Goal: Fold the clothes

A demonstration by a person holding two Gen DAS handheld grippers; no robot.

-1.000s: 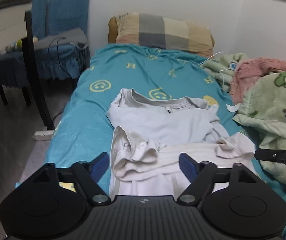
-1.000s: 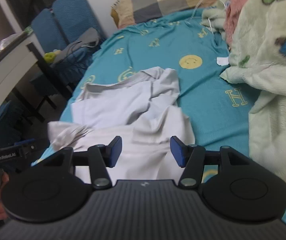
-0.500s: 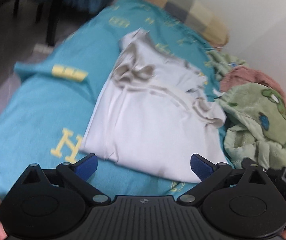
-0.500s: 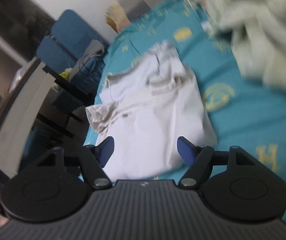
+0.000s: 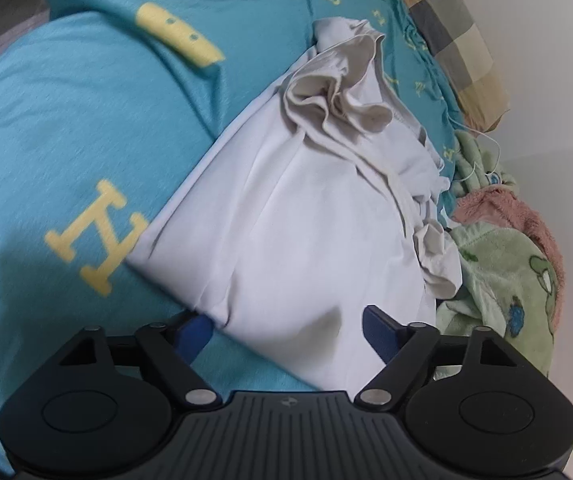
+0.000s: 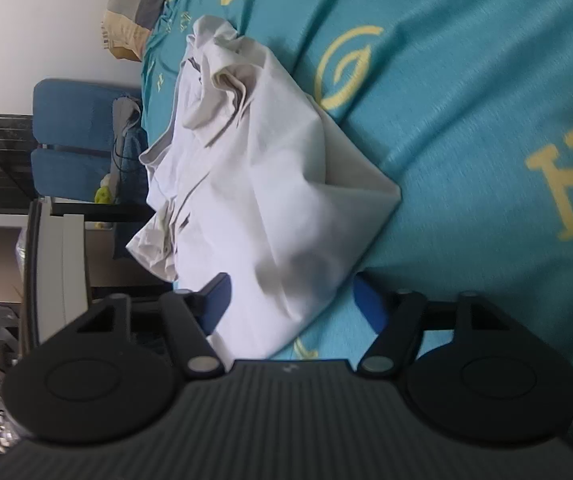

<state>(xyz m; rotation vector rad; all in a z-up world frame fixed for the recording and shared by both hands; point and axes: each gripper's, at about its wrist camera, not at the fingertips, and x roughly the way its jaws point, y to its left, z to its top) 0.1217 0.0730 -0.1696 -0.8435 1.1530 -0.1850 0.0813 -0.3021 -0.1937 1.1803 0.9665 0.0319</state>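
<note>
A white shirt (image 5: 302, 216) lies partly folded on the teal bedsheet (image 5: 66, 128), its sleeves bunched toward the pillow end. My left gripper (image 5: 286, 330) is open, its blue fingers straddling the shirt's near hem by the left corner. In the right wrist view the same shirt (image 6: 254, 184) lies on the sheet (image 6: 466, 120). My right gripper (image 6: 290, 300) is open and straddles the hem near the right corner. Neither gripper is closed on the cloth.
A checked pillow (image 5: 458, 36) lies at the head of the bed. Green and pink fleece blankets (image 5: 518, 264) are heaped to the shirt's right. Blue chairs (image 6: 74, 140) and a white desk (image 6: 54, 264) stand left of the bed.
Both grippers have pulled back from the shirt's middle and dropped to its near hem. Each has rolled sideways and now straddles the hem edge, still open.
</note>
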